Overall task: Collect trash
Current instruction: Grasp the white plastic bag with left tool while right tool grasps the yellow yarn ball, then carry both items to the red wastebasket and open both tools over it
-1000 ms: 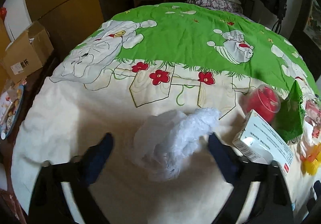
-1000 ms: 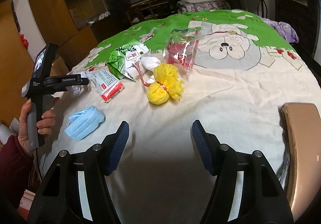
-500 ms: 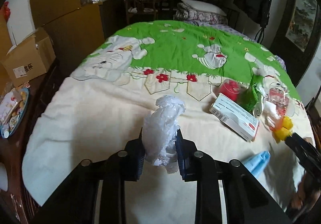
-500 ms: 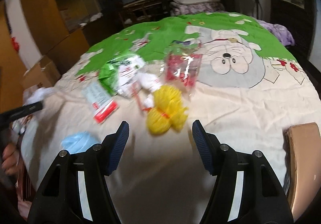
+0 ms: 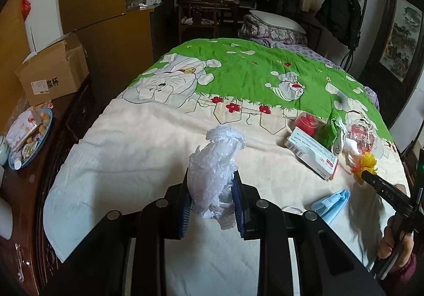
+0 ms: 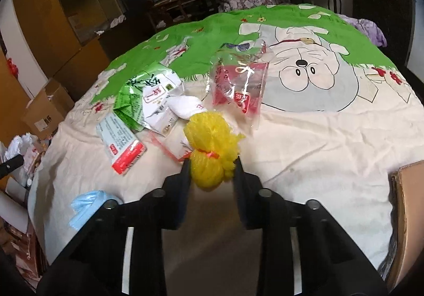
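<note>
1. Sticking up crumpled and translucent white between the pads of the left tool (image 5: 212, 190): a plastic bag (image 5: 214, 171), ruffled at the top, lifted clear of the bed (image 5: 132, 150).
2. Lying on the cream part of the bedspread: a yellow mesh ball (image 6: 212, 152), tied at the waist with an orange band, sitting between the fingers of the right tool (image 6: 212, 171).
3. Lying just beyond it: a clear bag with red print (image 6: 238, 86), a green-and-white wrapper (image 6: 143, 94), a white medicine box with a red end (image 6: 120, 144) and, nearer the left edge, a pale blue face mask (image 6: 87, 203).
4. Clamping fully on the plastic bag, left tool pointing steeply down over the bed.
5. Closing around the yellow mesh ball, right tool also angling downward, its pads right at the ball's sides; seen from the left wrist as a dark finger reaching in, with the gripping hand (image 5: 397, 240) low at the right edge.
6. Sitting on dark furniture beside the bed: an open cardboard box (image 5: 53, 73), contents not visible, and a blue plate (image 5: 31, 136) holding small wrapped snacks.
7. Showing at the right edge of the right wrist view: the rim of another cardboard box (image 6: 405, 216), inside hidden.
</note>
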The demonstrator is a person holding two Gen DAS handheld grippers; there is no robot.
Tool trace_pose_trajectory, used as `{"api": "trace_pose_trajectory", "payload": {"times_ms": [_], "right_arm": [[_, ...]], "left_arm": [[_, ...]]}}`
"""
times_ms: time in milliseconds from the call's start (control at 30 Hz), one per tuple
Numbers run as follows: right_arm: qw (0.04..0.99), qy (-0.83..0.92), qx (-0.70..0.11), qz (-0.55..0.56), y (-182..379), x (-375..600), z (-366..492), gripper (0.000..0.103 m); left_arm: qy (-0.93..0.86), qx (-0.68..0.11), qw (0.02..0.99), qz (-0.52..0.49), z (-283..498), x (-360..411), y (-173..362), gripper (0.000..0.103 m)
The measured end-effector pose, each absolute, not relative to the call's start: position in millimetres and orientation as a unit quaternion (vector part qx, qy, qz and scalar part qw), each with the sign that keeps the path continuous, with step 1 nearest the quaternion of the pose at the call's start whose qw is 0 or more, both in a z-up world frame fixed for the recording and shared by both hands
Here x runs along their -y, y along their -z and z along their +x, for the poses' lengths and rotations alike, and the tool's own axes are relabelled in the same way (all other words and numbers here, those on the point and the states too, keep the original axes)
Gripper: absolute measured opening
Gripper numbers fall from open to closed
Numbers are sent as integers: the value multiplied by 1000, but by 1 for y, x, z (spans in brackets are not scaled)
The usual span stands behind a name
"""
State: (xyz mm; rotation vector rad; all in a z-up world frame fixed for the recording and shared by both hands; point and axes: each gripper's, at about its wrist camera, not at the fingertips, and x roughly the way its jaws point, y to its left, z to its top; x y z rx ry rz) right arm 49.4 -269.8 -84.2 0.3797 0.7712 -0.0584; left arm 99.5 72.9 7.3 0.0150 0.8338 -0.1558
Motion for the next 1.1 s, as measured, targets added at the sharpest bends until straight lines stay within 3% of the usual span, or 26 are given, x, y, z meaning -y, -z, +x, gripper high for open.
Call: {"api": "trace_pose_trajectory", "payload": {"times_ms": [667,1100], "right_arm": [[944,-94,-283,145,-34,187,-46,29],[922,-209,-316,86,-40,58,-60,29]], "left_arm": [[17,-361,932,-32,-16,-160,-59,28],[-99,-421,896,-105,-91,-308,16,28]]}}
